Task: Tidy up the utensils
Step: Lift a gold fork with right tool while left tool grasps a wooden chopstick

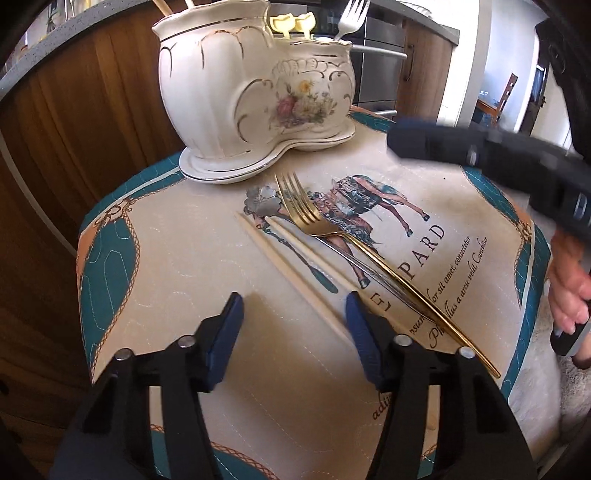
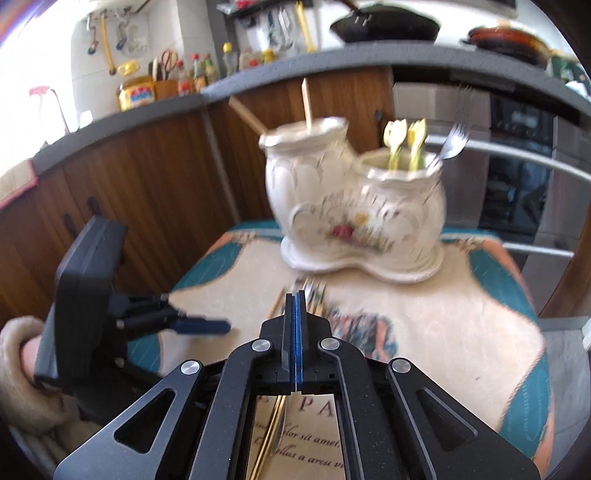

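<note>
The left claw [image 1: 293,325] is hovering released over the printed mat [image 1: 177,266]. Between its fingers, a pale chopstick [image 1: 295,273] is running forward; a gold fork [image 1: 354,243] is lying just right of it. Ahead is standing the ceramic holder [image 1: 255,92] (already holding a silver fork [image 1: 349,20]). The right claw [image 2: 293,325], clenched on nothing visible, is hiding the fork tines in its own blurred view.

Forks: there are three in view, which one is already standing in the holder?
The silver fork, tines up in the holder's smaller right pot beside two yellow handles. The gold fork and the fork under it lie flat on the placemat by the chopsticks.
</note>
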A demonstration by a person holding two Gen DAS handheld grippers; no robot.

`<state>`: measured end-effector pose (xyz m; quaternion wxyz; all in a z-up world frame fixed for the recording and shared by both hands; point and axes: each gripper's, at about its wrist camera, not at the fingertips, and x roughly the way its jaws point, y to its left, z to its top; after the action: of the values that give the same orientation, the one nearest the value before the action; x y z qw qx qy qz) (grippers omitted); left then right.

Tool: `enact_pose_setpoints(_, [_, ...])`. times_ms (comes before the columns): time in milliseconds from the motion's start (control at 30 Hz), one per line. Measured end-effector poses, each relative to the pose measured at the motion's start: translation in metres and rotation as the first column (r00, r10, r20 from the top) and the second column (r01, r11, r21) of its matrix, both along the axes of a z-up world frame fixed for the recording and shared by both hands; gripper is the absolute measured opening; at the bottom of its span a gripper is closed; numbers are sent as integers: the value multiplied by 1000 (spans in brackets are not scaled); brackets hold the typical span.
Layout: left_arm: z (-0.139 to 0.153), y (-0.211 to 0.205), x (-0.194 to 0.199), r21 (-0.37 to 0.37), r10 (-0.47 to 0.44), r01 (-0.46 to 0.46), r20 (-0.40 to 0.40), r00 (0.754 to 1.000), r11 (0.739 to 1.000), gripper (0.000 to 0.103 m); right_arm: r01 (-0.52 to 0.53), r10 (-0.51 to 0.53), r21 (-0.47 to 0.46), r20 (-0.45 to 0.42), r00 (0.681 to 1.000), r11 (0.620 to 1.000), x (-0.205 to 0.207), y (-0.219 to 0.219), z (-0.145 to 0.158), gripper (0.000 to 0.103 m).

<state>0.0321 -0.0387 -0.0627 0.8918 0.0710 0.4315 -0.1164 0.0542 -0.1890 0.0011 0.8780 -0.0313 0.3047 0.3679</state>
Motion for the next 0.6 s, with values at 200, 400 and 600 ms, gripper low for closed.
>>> enact_pose_setpoints(200, [3, 3, -2, 19, -10, 10, 5, 1000, 1000, 13, 2, -5, -97, -33, 999, 995, 3, 12, -18, 18])
enact_pose_setpoints(400, [4, 20, 0, 10, 21, -21, 9, 1000, 1000, 7, -27, 14, -157, -79, 997, 987, 3, 23, -33, 25])
enact_pose_setpoints(600, [5, 28, -6, -15, 20, -20, 20, 1000, 1000, 7, -36, 9, -183, -149, 989, 982, 10, 30, -48, 23])
